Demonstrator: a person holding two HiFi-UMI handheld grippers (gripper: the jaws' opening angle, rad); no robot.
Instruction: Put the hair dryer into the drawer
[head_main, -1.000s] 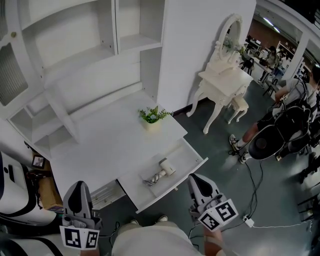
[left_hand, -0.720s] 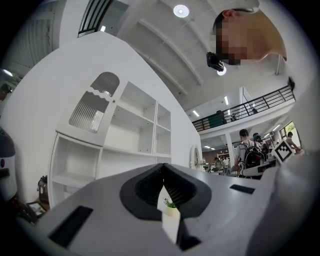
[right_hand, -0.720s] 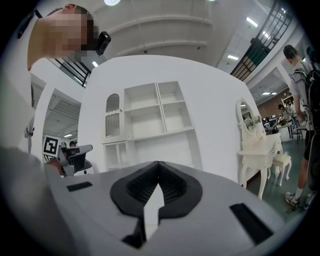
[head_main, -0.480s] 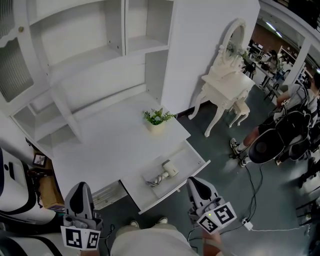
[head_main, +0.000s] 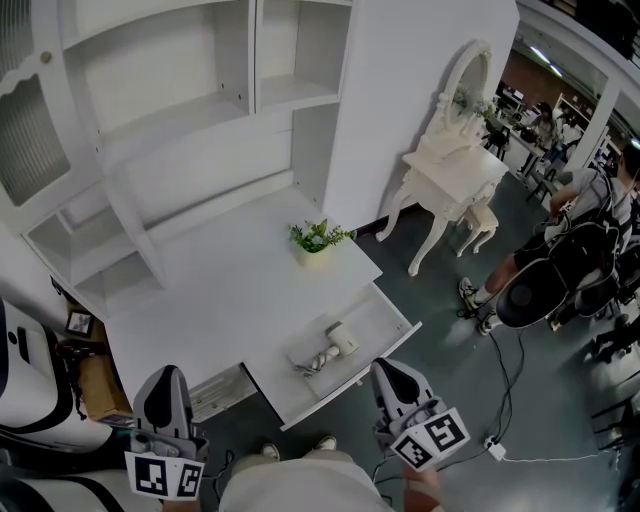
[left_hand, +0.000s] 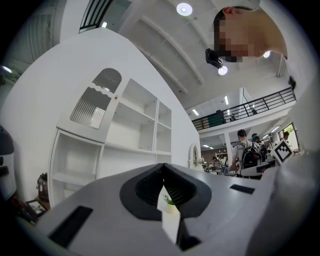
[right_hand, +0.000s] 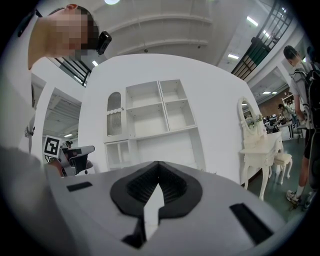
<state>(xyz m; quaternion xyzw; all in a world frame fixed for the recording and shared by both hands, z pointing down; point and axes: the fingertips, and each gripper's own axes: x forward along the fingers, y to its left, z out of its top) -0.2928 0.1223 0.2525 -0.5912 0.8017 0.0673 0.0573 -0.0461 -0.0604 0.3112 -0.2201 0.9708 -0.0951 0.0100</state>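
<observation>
Still, little changes from a second ago: one hair dryer (head_main: 336, 346) lies as before in the one open drawer (head_main: 378, 312) of the desk (head_main: 220, 290), with one plant (head_main: 316, 238) behind it. Two grippers stay low, short of the drawer: the left gripper (head_main: 165, 378) and right gripper (head_main: 392, 372), both with jaws closed together on nothing.

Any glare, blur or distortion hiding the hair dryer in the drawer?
Head view: evenly lit, sharp, edges bowed by the wide lens; the hair dryer reads faintly, white in the white drawer. Left gripper view: heavy fisheye, dark corners, a ceiling lamp flares, the left gripper fills the lower half, soft. Right gripper view: likewise behind the right gripper; neither shows the hair dryer.
</observation>
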